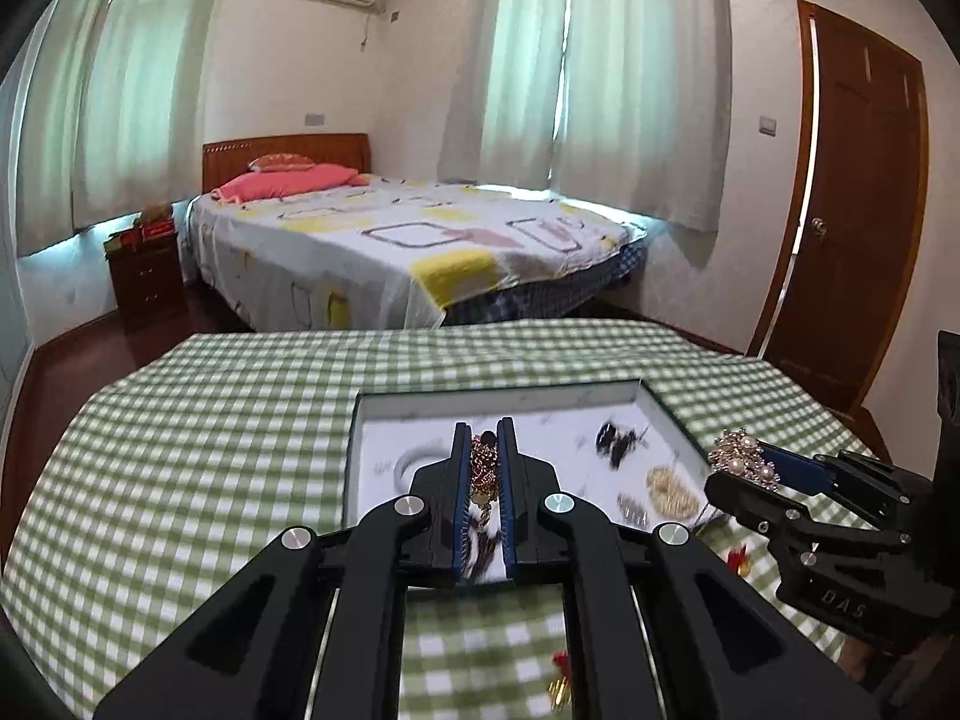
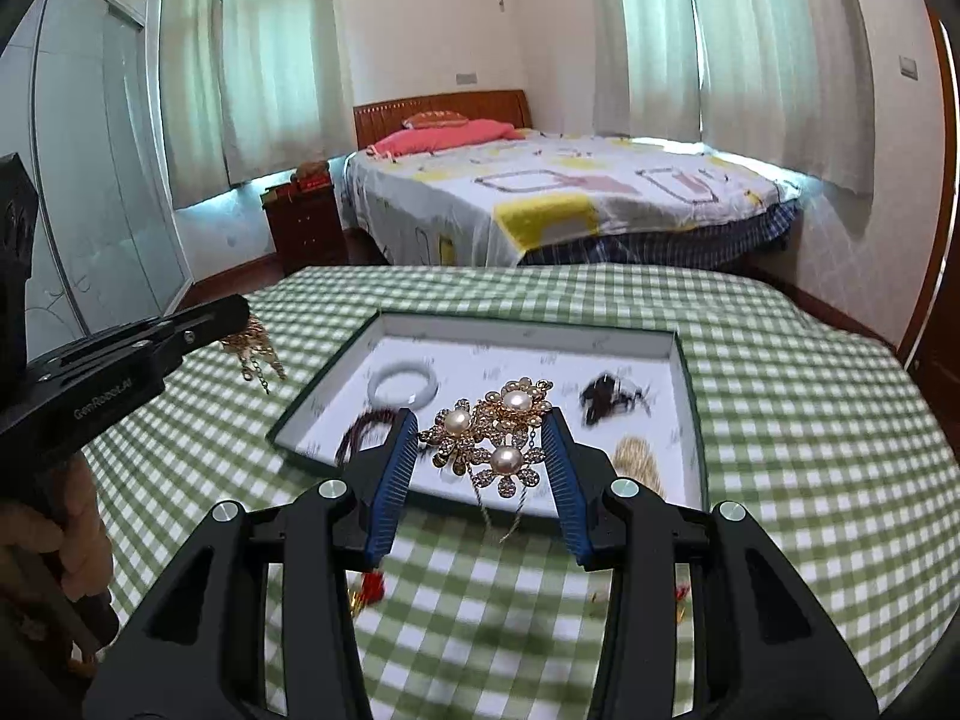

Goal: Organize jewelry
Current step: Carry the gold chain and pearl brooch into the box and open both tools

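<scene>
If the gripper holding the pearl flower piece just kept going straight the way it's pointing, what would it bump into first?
Probably the open tray. The right gripper, jaws on the pearl flower brooch, angles down toward its white floor, near the white bangle and dark hair clip. Depth is hard to judge.

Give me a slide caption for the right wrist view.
Right tongs holding a pearl flower brooch above the jewelry tray on a checked tablecloth.

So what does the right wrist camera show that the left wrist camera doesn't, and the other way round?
Only the right wrist view shows the white bangle whole, the dark red cord beside it in the tray, and a hand gripping the left tool. Only the left wrist view shows the door. Both show the left gripper shut on a gold chain and the right gripper holding the pearl flower piece.
</scene>
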The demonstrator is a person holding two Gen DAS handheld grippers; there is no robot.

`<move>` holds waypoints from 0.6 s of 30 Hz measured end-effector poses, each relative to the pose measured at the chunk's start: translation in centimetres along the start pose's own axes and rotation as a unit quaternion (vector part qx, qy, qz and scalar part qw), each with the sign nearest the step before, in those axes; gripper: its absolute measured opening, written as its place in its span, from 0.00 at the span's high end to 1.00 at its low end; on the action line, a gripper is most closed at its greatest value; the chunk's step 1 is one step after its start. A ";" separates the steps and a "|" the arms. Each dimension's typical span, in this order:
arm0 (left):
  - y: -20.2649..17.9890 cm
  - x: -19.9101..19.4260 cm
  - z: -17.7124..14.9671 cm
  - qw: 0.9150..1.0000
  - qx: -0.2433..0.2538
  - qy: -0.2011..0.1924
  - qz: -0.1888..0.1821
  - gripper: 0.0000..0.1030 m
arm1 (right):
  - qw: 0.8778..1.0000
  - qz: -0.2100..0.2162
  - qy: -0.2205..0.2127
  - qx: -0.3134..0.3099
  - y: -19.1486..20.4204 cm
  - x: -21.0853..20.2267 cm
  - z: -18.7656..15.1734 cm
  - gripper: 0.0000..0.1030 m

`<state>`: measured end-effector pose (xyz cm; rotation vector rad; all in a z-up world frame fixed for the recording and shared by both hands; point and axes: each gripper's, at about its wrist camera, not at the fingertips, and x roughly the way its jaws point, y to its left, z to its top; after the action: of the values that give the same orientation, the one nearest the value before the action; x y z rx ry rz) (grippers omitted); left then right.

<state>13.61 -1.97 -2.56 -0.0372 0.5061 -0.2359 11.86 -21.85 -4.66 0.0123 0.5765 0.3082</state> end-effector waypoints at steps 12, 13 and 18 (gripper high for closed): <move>-1.9 4.2 3.7 1.000 0.012 -0.023 -0.010 0.91 | 1.000 -0.008 -0.014 -0.003 -2.0 3.8 3.6 0.59; -2.0 4.6 3.9 1.000 0.013 -0.023 -0.010 0.91 | 1.000 -0.008 -0.015 -0.002 -2.2 4.1 3.8 0.59; -2.7 6.9 4.1 1.000 0.017 -0.020 -0.008 0.91 | 1.000 -0.013 -0.009 0.005 -3.3 6.4 4.3 0.59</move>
<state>20.83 -6.25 -2.04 -0.0132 0.4628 -0.2590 20.19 -22.79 -4.80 0.0168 0.5593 0.2808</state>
